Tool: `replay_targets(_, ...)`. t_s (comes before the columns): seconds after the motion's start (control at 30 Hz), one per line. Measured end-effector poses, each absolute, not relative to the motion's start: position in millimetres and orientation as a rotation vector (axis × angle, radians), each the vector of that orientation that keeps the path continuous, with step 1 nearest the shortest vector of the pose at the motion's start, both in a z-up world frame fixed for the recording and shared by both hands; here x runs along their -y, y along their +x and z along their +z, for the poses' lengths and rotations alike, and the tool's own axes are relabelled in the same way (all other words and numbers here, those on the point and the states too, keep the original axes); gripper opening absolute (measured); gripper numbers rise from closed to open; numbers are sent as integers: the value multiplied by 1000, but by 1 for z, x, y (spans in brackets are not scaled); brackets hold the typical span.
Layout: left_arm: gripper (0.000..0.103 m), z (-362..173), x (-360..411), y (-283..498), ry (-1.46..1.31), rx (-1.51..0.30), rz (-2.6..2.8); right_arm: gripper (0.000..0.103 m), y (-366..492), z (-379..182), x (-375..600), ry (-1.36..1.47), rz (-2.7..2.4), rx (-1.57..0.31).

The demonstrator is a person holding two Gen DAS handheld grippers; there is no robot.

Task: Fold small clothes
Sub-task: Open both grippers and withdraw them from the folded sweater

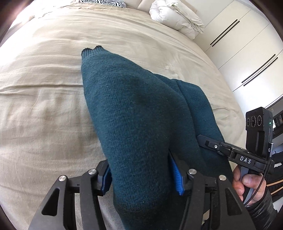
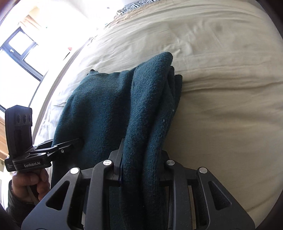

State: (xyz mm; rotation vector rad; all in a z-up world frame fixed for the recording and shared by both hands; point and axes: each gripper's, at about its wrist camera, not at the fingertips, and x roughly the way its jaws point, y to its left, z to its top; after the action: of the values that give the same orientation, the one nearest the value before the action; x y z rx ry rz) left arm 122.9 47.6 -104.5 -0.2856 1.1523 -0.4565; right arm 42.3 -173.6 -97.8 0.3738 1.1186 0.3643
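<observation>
A dark teal knit sweater [image 1: 132, 106] [image 2: 106, 106] lies folded lengthwise on the beige bed [image 1: 44, 88], with its near end raised at both grippers. In the left wrist view my left gripper [image 1: 143, 177] straddles a thick bulge of the sweater. The ribbed face of its right blue pad [image 1: 177, 175] shows bare beside the cloth, so the jaws stand open around it. My right gripper [image 2: 141, 169] is shut on the bunched right-hand fold. Each gripper also shows in the other's view: the right gripper [image 1: 199, 137] and the left gripper [image 2: 77, 141], both with their tips at the cloth.
The beige bedspread [image 2: 221, 88] stretches wide around the sweater. A white bundled duvet [image 1: 176, 16] and a zebra-print pillow [image 1: 100, 1] lie at the head of the bed. White wardrobe doors [image 1: 238, 44] stand to the right, a window [image 2: 21, 49] to the left.
</observation>
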Motion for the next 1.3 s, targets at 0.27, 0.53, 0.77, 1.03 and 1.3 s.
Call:
replay_targets(0.27,67,-108,-51,118,-323,-1114,-463,30,27,-120,199,577,427,-1064)
replay_targets(0.53,71,-88,-71,87,-308,-997,-390,43,19,-115,231,645,395,-1010)
replay_targets(0.77,88,-38,-82,52,-194,-781,-270,49,-4,-99,265,611,250,-959)
replay_targets(1.03,103,48,-59,-2,56,-417,-47,56,-44,-19,264,362,70,-743)
replay_targets(1.3,103,107,-53,-45,64,-267,124,103,-98,84,224,131,-33,-328)
